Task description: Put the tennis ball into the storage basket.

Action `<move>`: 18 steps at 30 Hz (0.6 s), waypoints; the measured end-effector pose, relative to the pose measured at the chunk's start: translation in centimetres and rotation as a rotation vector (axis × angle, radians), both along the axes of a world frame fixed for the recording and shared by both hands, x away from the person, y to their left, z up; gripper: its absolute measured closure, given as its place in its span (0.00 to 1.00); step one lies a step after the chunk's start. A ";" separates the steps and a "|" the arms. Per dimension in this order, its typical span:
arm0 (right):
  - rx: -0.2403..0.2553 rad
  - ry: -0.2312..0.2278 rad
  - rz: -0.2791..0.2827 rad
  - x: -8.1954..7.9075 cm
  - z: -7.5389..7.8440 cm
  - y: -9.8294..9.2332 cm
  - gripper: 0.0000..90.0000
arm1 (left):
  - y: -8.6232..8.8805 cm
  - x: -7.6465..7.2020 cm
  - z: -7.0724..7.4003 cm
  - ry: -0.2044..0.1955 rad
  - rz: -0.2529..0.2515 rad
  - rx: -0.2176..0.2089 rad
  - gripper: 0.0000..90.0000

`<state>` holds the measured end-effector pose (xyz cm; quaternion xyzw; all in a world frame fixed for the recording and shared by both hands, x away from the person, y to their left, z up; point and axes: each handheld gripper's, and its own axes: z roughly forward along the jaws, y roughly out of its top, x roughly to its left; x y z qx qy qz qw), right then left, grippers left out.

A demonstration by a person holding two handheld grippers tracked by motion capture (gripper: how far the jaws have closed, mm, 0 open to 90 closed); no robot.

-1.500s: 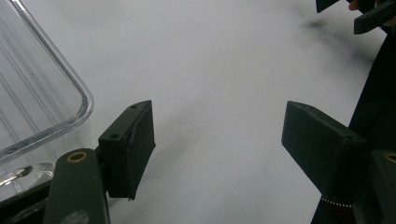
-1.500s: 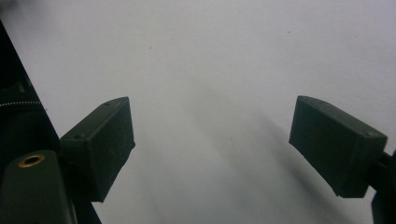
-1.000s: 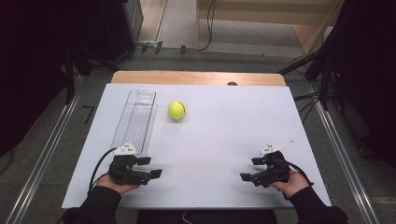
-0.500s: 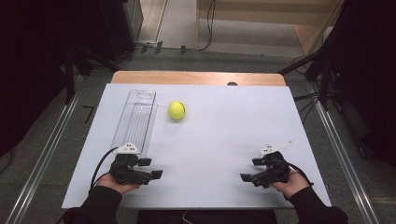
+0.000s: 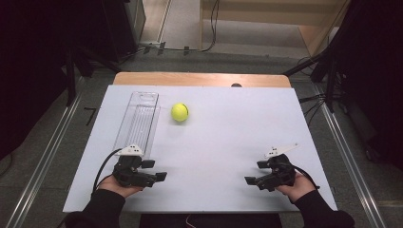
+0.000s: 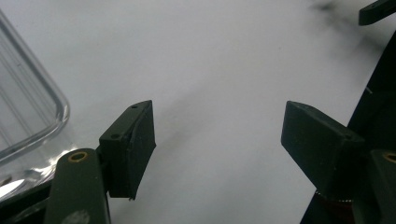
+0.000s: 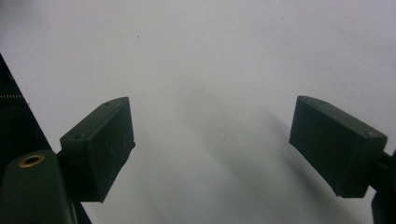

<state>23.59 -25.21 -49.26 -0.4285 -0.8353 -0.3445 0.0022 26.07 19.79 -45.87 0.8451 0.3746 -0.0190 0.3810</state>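
Observation:
A yellow-green tennis ball (image 5: 179,112) lies on the white table top (image 5: 223,133), towards the back left. Beside it on the left lies a long clear plastic container (image 5: 138,121), whose rounded corner (image 6: 32,116) shows at the left of the left gripper view. My left gripper (image 5: 155,170) rests near the front left edge, just in front of that container, jaws wide apart with nothing between them (image 6: 217,140). Near the front right edge my right gripper (image 5: 256,172) points left, open over bare table (image 7: 212,140).
A wooden strip (image 5: 199,79) borders the table's far edge. Metal rails (image 5: 57,137) run along the floor on both sides, and cables (image 5: 313,102) lie on the floor at the right. The other gripper's tip (image 6: 376,11) shows at top right of the left gripper view.

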 end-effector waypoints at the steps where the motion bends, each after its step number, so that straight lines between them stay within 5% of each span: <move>1: 0.000 0.000 0.000 0.0 0.0 0.0 0.13 | -0.1 0.0 0.2 0.000 -0.001 -0.004 0.30; 18: 0.001 -0.016 -0.003 0.0 0.2 0.0 0.13 | -1.8 -0.1 1.3 -0.027 0.022 -0.029 0.30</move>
